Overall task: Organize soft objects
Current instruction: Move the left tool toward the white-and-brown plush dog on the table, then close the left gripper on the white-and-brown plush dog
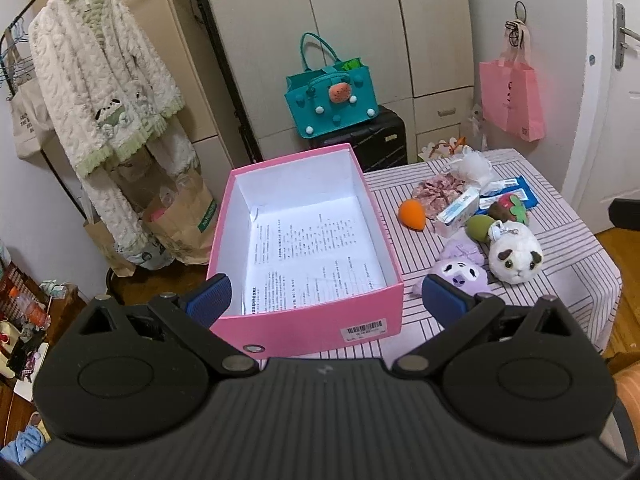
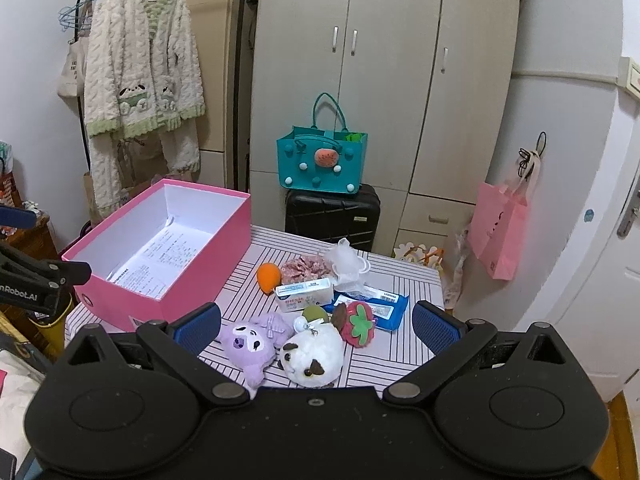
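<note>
An open pink box [image 1: 308,322] [image 2: 192,276] with printed paper on its floor sits on the left of the striped table [image 1: 568,280] [image 2: 404,292]. To its right lie a purple plush [image 1: 466,274] [image 2: 250,344], a white panda plush [image 1: 516,254] [image 2: 314,358], a strawberry plush [image 1: 512,208] [image 2: 358,324], an orange sponge [image 1: 412,213] [image 2: 268,276] and a white mesh puff [image 1: 476,168] [image 2: 346,262]. My left gripper [image 1: 326,300] hangs open over the box's near end. My right gripper [image 2: 318,326] is open above the two plush toys, holding nothing.
A white carton [image 2: 306,294] and a blue wipes pack [image 2: 374,308] lie among the toys, with floral cloth [image 2: 306,268] behind. A teal bag [image 2: 322,160] sits on a black suitcase [image 2: 332,216] beyond the table. A pink bag [image 2: 500,228] hangs at right.
</note>
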A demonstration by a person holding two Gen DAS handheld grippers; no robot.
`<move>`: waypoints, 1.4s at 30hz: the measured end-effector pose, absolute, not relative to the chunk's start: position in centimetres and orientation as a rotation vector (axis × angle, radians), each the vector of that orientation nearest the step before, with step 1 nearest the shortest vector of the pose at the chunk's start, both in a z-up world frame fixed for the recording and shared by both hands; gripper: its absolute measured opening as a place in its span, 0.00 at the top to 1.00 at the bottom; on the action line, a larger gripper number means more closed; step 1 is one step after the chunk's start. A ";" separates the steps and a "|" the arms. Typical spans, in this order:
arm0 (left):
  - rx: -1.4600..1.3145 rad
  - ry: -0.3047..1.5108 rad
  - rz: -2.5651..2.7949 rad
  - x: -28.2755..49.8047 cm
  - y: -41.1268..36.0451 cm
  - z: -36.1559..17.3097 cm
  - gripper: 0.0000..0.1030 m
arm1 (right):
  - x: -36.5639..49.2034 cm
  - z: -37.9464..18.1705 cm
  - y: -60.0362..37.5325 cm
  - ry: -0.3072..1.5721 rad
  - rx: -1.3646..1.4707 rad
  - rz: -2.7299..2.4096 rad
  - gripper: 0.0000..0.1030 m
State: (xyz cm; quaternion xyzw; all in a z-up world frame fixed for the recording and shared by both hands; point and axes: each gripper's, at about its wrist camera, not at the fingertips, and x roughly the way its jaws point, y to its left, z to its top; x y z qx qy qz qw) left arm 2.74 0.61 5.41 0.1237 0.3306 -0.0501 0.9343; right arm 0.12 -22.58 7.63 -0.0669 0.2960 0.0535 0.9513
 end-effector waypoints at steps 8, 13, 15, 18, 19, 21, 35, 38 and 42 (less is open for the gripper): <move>0.248 0.694 -0.151 2.9 0.6 5.1 0.00 | 0.4 7.6 -22.4 0.604 -0.150 0.123 0.00; 0.196 0.691 -0.164 3.4 1.0 4.8 0.01 | 0.2 7.4 -22.7 0.606 -0.144 0.136 0.00; 0.190 0.692 -0.173 3.6 1.1 4.6 0.02 | 0.1 7.2 -22.9 0.601 -0.144 0.148 0.00; 0.179 0.695 -0.202 3.9 1.0 3.8 0.02 | -0.2 6.6 -23.3 0.574 -0.157 0.167 0.00; 0.184 0.692 -0.208 4.0 0.7 3.4 0.02 | -0.2 6.3 -23.5 0.567 -0.161 0.170 0.00; 0.219 0.671 -0.199 4.1 0.1 2.7 0.02 | -0.2 5.4 -23.8 0.554 -0.167 0.176 0.00; 0.272 0.587 -0.390 6.6 -4.7 -0.5 0.03 | 2.0 -2.9 -24.8 0.579 -0.149 0.331 0.01; 0.263 0.630 -0.463 7.5 -6.3 -1.0 0.03 | 2.5 -4.4 -25.1 0.585 -0.171 0.322 0.02; 0.247 0.660 -0.573 8.6 -8.5 -2.2 0.05 | 3.2 -6.0 -25.6 0.580 -0.193 0.322 0.05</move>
